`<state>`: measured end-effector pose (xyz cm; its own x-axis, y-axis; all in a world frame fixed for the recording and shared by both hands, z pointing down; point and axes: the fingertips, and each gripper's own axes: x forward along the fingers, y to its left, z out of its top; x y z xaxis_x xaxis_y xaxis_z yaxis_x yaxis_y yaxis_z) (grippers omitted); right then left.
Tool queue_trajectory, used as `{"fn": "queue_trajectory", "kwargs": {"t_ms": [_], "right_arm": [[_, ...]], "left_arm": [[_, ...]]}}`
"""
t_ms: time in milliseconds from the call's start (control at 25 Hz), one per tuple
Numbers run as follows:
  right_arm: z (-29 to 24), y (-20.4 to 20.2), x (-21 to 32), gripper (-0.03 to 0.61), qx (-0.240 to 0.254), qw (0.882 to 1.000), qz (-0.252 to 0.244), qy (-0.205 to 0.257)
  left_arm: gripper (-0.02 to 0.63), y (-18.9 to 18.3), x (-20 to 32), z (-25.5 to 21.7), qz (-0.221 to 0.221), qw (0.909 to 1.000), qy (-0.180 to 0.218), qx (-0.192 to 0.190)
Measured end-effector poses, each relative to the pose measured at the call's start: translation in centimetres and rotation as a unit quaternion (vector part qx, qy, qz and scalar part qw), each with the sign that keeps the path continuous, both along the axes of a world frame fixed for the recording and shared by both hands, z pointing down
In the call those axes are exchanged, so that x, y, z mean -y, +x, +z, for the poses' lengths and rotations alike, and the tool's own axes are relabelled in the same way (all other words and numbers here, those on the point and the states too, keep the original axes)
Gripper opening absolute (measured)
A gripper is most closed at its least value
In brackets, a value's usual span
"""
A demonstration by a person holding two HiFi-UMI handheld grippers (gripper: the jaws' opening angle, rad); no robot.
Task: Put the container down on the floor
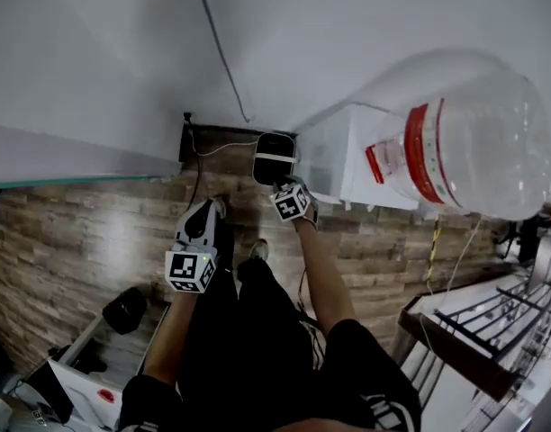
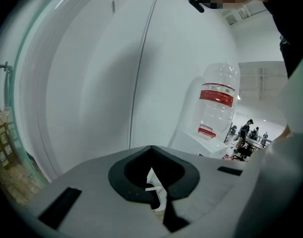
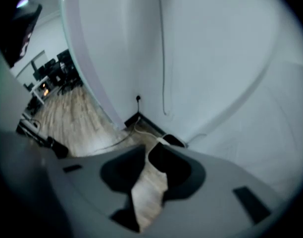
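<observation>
1. The container (image 1: 474, 147), a big clear water bottle with a red band, stands neck-down on a white dispenser (image 1: 347, 165) at the person's right. Neither claw touches it.
2. The left claw (image 2: 151, 157) hangs low in front of the person, its tips pressed together, holding nothing.
3. The right claw (image 3: 149, 155) is also low and slightly parted. Only the wooden floor (image 1: 95, 232) shows through the gap.
4. Judged from this, the task has not started: the bottle must be picked up before it can be set down.
5. The next move probably calls for both claws to rise, open wide and grip opposite sides of the bottle. They would then lift it clear of the dispenser and lower it upright onto the floor.
</observation>
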<state>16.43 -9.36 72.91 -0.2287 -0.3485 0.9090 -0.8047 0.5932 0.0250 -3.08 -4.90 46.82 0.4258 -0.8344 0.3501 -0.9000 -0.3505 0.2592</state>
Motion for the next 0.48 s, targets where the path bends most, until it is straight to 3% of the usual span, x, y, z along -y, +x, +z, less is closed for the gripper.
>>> {"fn": "queue_trajectory", "kwargs": {"t_ms": [320, 480], "right_arm": [[-8.4, 3.4, -4.3, 0.128, 0.102, 0.987, 0.122, 0.025], [-11.4, 5.3, -5.3, 0.124, 0.124, 0.978, 0.160, 0.048]], "left_arm": [[0.026, 3.3, -5.3, -7.4, 0.020, 0.9993, 0.029, 0.014], [0.026, 4.6, -7.0, -10.8, 0.039, 0.9971, 0.058, 0.032]]}}
